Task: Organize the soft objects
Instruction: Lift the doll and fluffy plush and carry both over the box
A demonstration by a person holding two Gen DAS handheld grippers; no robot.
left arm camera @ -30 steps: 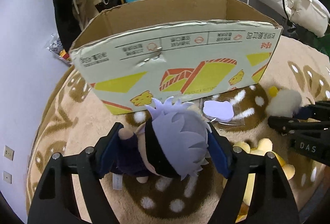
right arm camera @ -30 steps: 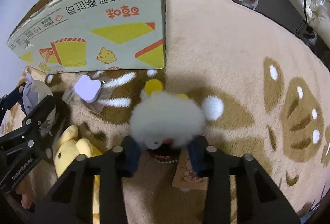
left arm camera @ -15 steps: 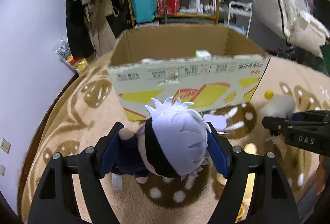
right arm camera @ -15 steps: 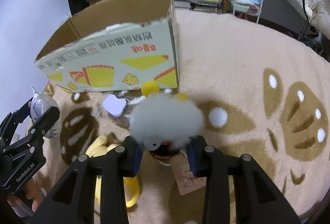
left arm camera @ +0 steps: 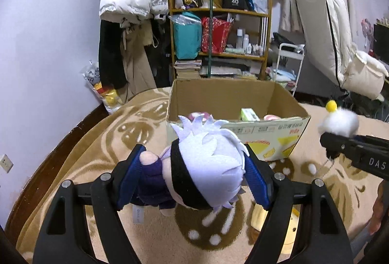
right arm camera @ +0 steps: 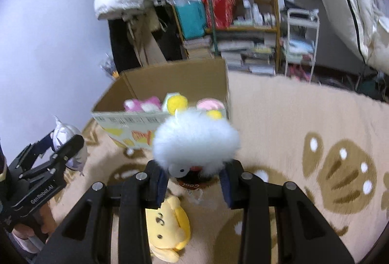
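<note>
Doll (left arm camera: 206, 166) clamped in left gripper (left arm camera: 194, 174) | fluffy toy (right arm camera: 195, 142) pinched by right gripper (right arm camera: 193, 181) | box (left arm camera: 233, 127) ahead (open)

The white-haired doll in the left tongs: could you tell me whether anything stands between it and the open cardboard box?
Only the box's near wall. The white-haired doll, clamped in the left tongs, sits before and roughly level with that rim, so it probably needs a little more lift. The opening looks unobstructed.

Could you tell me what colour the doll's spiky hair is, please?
Pale lavender-white hair, crossed by a black band; the left wrist view shows it best.
</note>
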